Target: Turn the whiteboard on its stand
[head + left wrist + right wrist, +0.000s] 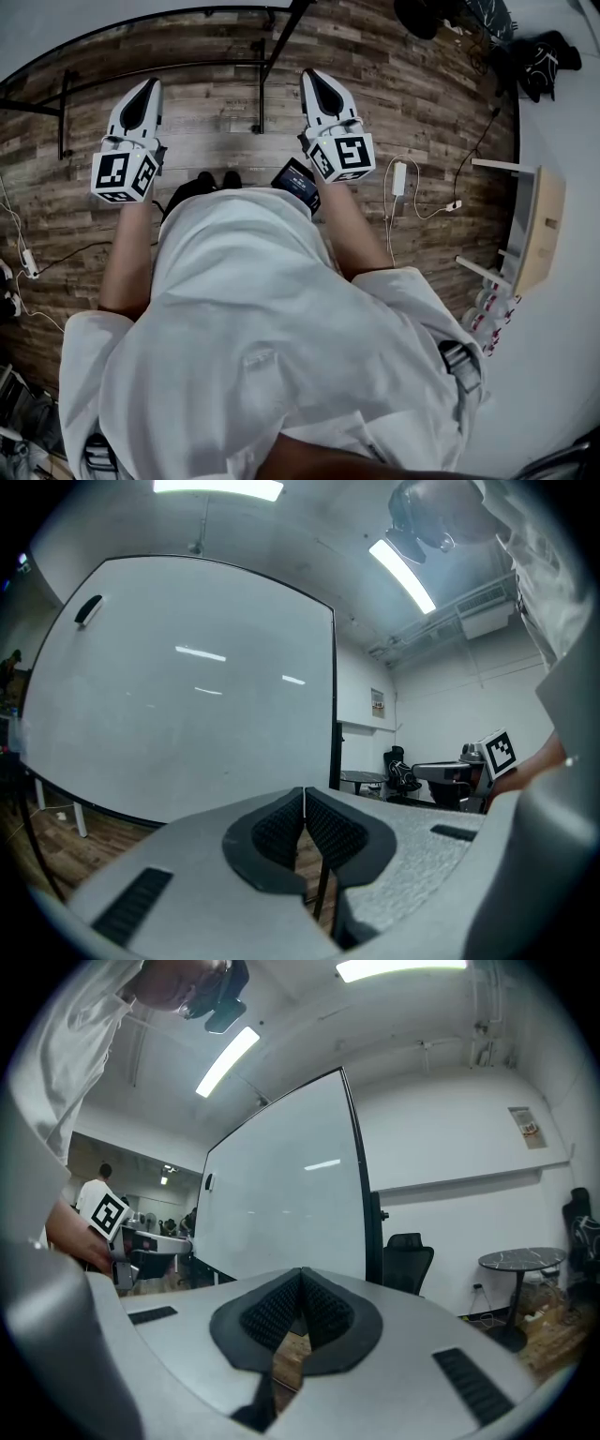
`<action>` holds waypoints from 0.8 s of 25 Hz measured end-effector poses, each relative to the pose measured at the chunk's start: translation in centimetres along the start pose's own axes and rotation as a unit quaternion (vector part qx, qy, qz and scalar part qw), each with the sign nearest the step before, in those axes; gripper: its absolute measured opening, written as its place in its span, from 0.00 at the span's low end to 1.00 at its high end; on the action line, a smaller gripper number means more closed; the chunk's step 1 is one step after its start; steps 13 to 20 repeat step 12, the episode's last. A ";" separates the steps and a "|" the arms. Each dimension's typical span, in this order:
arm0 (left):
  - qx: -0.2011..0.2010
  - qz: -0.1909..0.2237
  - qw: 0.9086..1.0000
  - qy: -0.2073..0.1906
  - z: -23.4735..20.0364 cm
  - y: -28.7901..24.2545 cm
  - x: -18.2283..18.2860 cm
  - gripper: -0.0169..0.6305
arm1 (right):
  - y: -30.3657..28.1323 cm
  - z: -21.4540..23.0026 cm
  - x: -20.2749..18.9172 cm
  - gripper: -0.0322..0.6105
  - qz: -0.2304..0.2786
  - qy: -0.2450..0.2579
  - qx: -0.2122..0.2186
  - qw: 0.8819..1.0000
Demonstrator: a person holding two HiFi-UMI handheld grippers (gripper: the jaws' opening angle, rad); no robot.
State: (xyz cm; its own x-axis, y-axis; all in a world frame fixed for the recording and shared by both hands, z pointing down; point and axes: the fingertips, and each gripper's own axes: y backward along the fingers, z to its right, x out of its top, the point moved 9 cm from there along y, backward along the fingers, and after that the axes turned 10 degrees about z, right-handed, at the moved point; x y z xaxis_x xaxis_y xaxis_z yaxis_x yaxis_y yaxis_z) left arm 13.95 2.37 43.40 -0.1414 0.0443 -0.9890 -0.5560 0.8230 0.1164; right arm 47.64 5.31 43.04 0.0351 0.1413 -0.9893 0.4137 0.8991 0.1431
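Facing the whiteboard (187,686), upright on its stand (375,1237), near but apart from both grippers. Holding left gripper (304,803) and right gripper (300,1279) level toward it, fingers of each clenched tight on nothing. Fits equally a board yet to be swung and one already swung round and left; cannot tell which. For any contact, probably best to press closed tips against the black frame near a side edge, far from whatever axis it turns on. Go slowly and squarely, since likely to skid on the slick face. Keep feet clear of the stand's legs. Smooth, glossy, flat white panel, mirroring the ceiling lights; thin dark rim; slim dark posts, seemingly metal. Ribbed black pads (333,832), rubbery by the look, set in matte grey shells with a fine grain. Underfoot, wood-plank floor (422,103), streaked brown and grey.
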 end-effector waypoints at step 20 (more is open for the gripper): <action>0.002 -0.007 1.000 0.001 0.6 -0.7 -0.5 0.05 | -0.1 1.2 -0.6 0.05 0.003 -0.008 -0.011 1.000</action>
